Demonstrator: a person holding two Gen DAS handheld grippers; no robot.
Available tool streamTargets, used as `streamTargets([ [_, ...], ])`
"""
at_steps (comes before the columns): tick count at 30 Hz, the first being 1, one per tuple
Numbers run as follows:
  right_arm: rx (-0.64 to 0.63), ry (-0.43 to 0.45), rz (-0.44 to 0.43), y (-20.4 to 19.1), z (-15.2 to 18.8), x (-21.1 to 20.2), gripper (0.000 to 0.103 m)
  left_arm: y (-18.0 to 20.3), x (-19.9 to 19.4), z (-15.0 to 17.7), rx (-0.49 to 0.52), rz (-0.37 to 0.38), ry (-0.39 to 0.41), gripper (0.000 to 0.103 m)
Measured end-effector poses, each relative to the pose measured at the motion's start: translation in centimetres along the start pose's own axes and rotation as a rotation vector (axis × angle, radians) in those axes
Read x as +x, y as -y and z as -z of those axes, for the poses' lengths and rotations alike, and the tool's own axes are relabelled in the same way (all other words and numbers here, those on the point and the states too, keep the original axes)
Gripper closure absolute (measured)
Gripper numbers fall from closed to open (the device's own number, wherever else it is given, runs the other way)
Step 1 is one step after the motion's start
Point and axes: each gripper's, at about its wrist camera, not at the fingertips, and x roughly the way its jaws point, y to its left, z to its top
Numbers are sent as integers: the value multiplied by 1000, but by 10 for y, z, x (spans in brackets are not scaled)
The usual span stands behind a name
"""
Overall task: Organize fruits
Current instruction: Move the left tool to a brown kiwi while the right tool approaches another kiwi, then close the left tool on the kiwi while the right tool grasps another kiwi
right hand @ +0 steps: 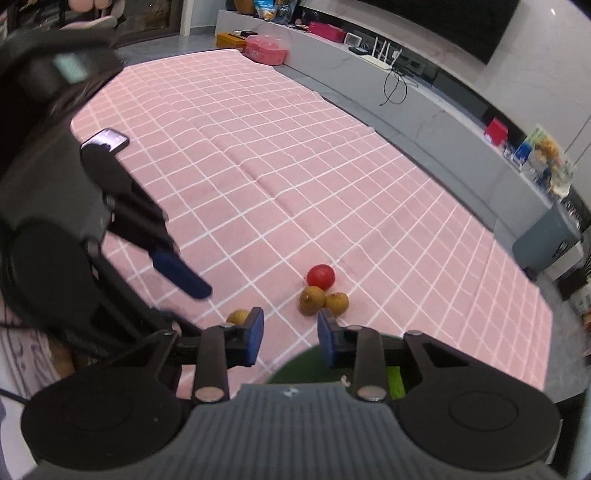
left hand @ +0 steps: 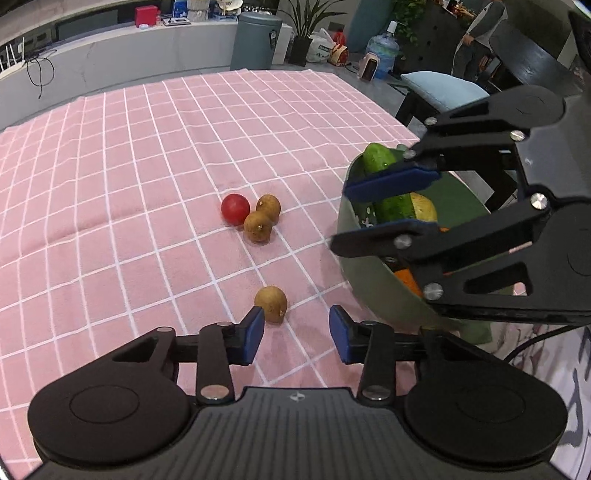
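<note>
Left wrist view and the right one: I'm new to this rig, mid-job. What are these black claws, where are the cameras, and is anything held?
A person holds a two-finger gripper in each hand. Each carries a fisheye camera looking along its fingers. The left gripper fills the bottom of the left view, and the right gripper fills the bottom of the right view. On the pink cloth lie a tomato bunched with two brown fruits, and a lone brown fruit just ahead of the left gripper. The bowl holds a cucumber. Both grippers are open, holding nothing.

Home living room: wall TV (right hand: 424, 22), potted plant (left hand: 304, 22), water jug (left hand: 382, 48).
</note>
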Motion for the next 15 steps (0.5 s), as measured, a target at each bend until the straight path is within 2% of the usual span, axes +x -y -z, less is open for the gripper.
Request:
streamTargets([
  [12,19,-32,-14,10,-6,37,77,-6,35,-5,-9,-37,-62,66],
  [15,37,-42,-10,14,-6,45,77,-9,38,-6,-20,-44,-65,71],
])
